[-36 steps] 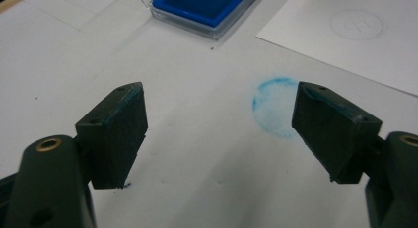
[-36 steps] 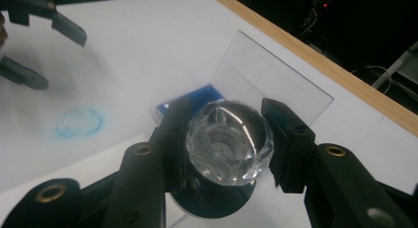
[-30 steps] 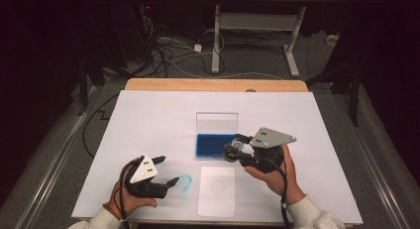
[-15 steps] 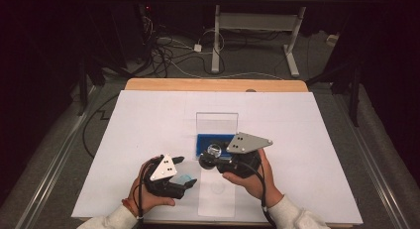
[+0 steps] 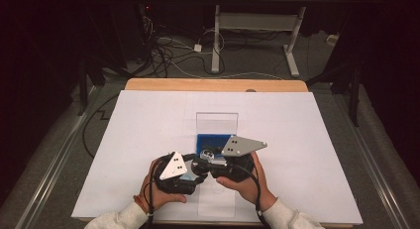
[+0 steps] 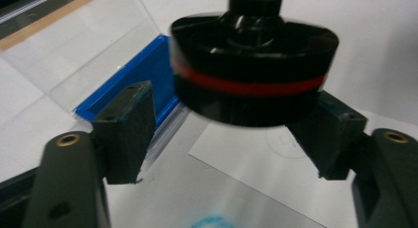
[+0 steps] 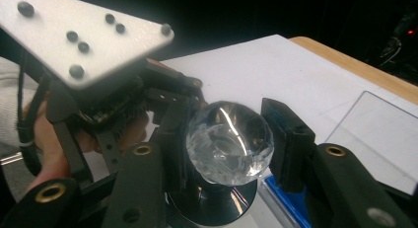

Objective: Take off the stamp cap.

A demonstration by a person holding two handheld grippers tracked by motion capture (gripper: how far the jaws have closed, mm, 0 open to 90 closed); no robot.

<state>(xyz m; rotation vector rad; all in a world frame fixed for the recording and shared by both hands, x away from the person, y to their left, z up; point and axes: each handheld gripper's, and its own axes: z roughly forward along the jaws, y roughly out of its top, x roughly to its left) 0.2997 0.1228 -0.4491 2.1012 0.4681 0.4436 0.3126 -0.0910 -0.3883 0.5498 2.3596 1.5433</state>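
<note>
white-covered table (image 5: 307,140), dark cabled floor; right hand-held gripper (image 7: 231,139) clasping stamp (image 7: 229,141), left (image 6: 231,134) seemingly loose.

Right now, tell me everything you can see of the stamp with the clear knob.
The stamp has a faceted clear knob, glass-like, on a short black neck over a wide round glossy black base ringed by a red band. It looks upright and held off the paper. The right gripper flanks the knob, with the jaws close on either side; the left gripper brackets the base. Behind it lies a blue ink pad in an open clear case.
</note>
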